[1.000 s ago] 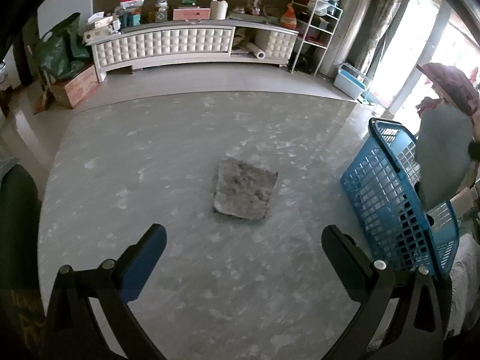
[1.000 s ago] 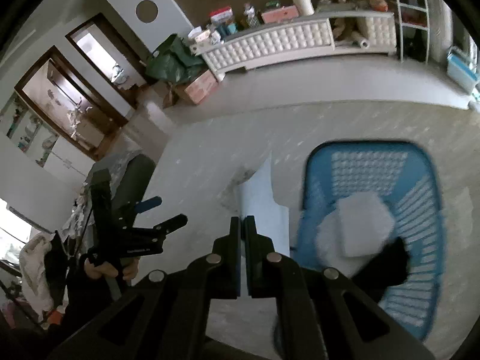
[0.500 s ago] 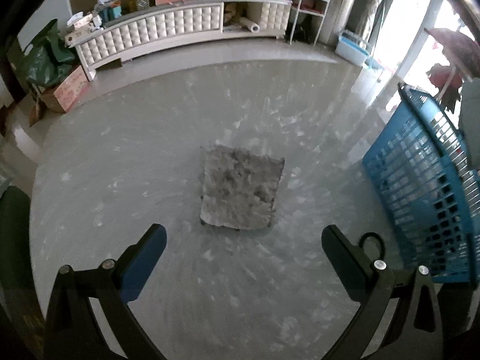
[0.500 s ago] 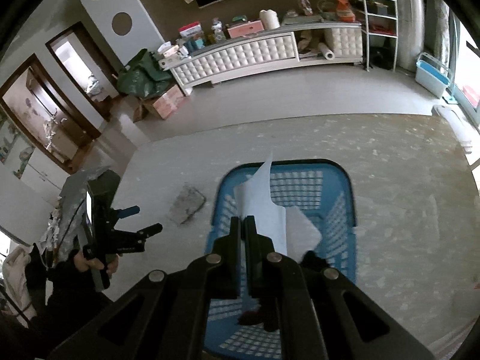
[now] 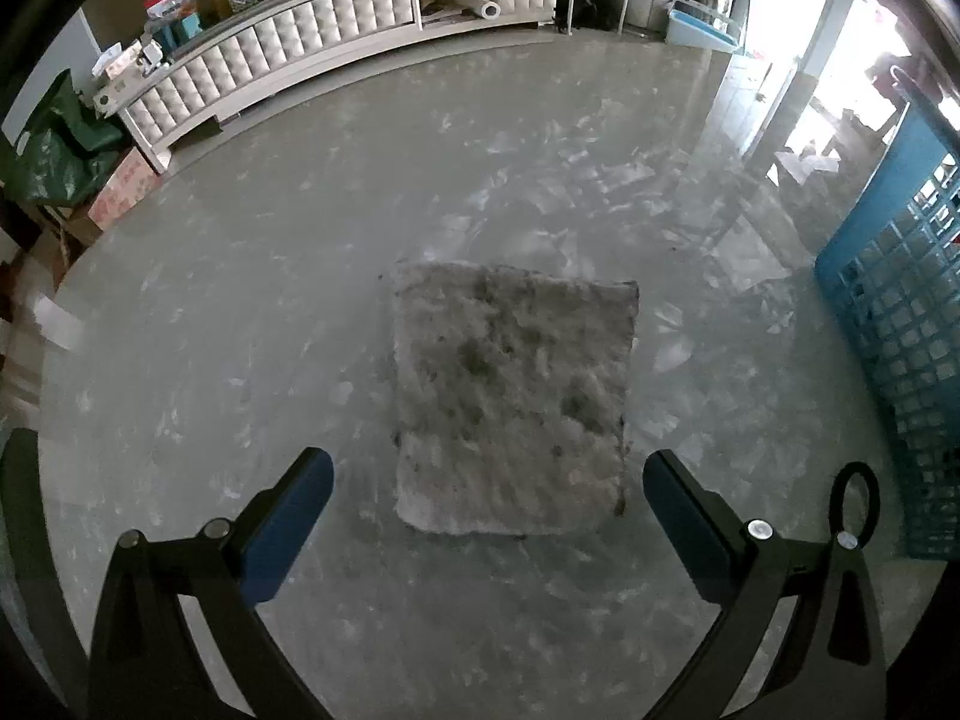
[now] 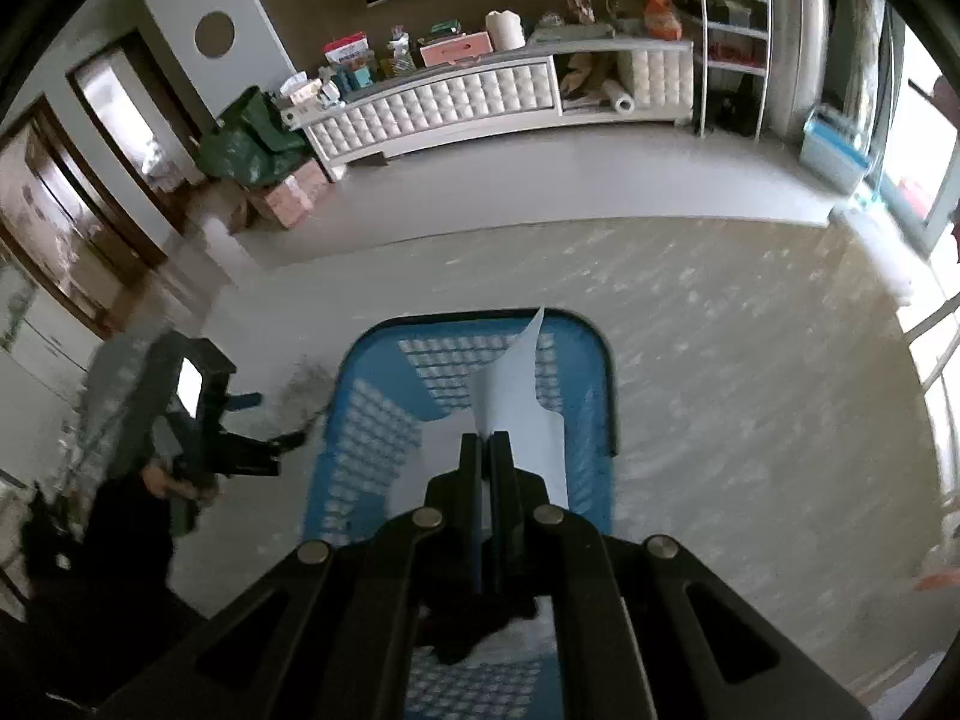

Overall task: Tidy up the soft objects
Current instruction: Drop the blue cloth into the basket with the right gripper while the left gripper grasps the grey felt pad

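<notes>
Pale cloth (image 6: 510,396) sits clamped in the right hand-held gripper (image 6: 486,441); the left hand-held gripper (image 5: 486,474) gapes wide, empty.

Mottled grey cloth (image 5: 510,402), blue lattice basket (image 6: 480,360), pale white sheet (image 6: 516,396), grey marbled table (image 5: 240,330)

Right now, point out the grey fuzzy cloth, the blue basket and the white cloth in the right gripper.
grey fuzzy cloth (image 5: 510,402), left wrist view, middle of its top face.
blue basket (image 6: 366,420), right wrist view, left inner wall.
white cloth (image 6: 510,390), right wrist view, part above the jaws.

Fuzzy grey cloth (image 5: 510,402), glossy marble table (image 5: 240,312)
</notes>
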### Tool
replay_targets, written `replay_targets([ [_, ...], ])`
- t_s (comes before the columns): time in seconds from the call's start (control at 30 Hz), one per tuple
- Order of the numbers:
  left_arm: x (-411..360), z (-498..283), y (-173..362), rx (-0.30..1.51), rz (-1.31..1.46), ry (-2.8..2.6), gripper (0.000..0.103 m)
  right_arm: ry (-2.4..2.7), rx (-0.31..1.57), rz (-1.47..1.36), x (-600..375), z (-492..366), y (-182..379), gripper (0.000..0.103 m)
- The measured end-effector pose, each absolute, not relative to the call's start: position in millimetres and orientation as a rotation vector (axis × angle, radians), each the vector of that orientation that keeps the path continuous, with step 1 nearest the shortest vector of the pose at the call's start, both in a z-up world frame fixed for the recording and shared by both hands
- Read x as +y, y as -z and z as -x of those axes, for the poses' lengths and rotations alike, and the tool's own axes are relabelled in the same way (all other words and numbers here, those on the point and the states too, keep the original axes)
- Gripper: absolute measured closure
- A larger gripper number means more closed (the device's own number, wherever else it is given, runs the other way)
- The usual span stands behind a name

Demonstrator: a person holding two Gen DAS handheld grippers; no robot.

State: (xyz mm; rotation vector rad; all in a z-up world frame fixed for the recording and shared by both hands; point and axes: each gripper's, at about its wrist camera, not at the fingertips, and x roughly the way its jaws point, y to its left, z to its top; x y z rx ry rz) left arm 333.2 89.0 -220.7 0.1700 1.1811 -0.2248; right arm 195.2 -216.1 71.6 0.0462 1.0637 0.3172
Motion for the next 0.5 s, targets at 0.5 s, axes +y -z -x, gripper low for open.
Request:
replay_targets([
  [0.5, 98, -340, 223, 1.184, -0.155, 0.227, 0.0, -0.402, 1.19, 0.244, -141, -183, 12, 0.101],
])
